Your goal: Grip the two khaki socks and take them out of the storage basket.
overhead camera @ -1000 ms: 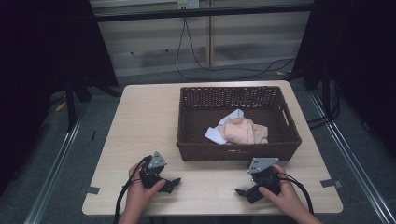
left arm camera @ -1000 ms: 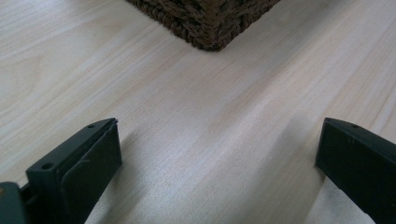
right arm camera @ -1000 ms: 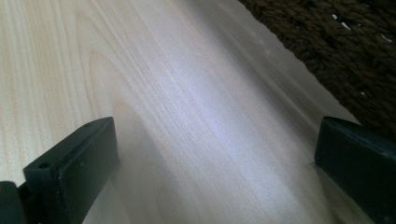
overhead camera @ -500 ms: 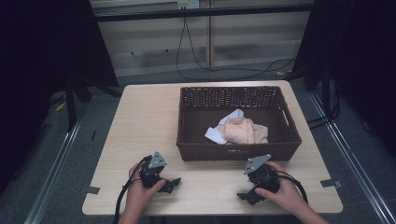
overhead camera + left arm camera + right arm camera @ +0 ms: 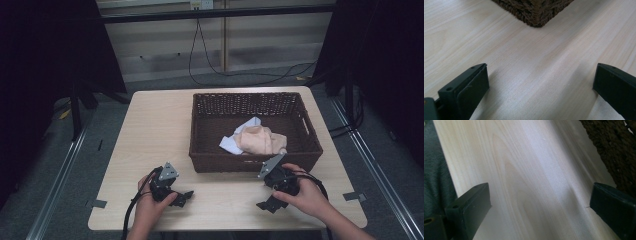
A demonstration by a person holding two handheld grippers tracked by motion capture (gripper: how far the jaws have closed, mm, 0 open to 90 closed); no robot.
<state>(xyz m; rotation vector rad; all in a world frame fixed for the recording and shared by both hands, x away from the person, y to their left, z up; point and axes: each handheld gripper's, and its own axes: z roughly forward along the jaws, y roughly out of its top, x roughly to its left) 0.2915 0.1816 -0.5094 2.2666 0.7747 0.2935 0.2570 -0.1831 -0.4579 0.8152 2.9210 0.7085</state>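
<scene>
A dark brown wicker basket (image 5: 210, 150) stands on the light wooden table (image 5: 150, 130), right of centre. Inside it lie a peach cloth (image 5: 260, 140) and a white cloth (image 5: 235, 145), crumpled together. My left gripper (image 5: 186, 196) rests on the table near the front edge, left of the basket, held by a hand. Its jaws stand wide open over bare wood (image 5: 536, 82), with the basket corner (image 5: 536, 15) ahead. My right gripper (image 5: 265, 205) is lifted just in front of the basket's front wall. Its jaws are wide open above bare wood (image 5: 524, 182), the basket wall (image 5: 614, 152) at the right.
The table's front edge (image 5: 225, 225) is close under both hands. Grey tape marks (image 5: 97, 203) sit at the front corners. Metal rails (image 5: 55, 195) run along the floor on both sides, and cables (image 5: 250, 75) lie on the floor behind the table.
My right gripper has moved left and forward toward the basket's front wall and tilted. The left gripper and the cloths have not moved.
</scene>
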